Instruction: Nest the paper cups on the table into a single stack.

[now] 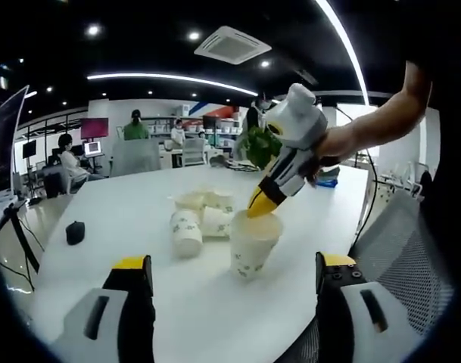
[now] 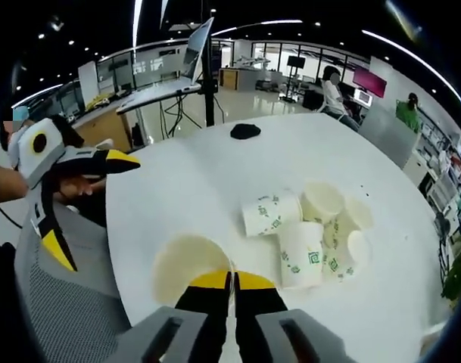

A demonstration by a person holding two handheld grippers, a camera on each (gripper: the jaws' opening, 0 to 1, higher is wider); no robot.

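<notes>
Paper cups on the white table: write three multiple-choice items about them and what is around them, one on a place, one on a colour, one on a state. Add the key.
1. Where does the small black object lie?
A. On the bare white table, apart from the cups
B. Inside a cup
C. On the mesh chair

2. What colour is the print on the white paper cups lying on their sides?
A. Red
B. Green
C. Blue

3. How does the right gripper stand?
A. Wide open above the table
B. Shut on the black object
C. Shut on the rim of the upright paper cup

Key: 1 A, it sits alone on the table beyond the pile. 2 B, green marks show on their sides. 3 C, its yellow tips meet at that cup's rim.
</notes>
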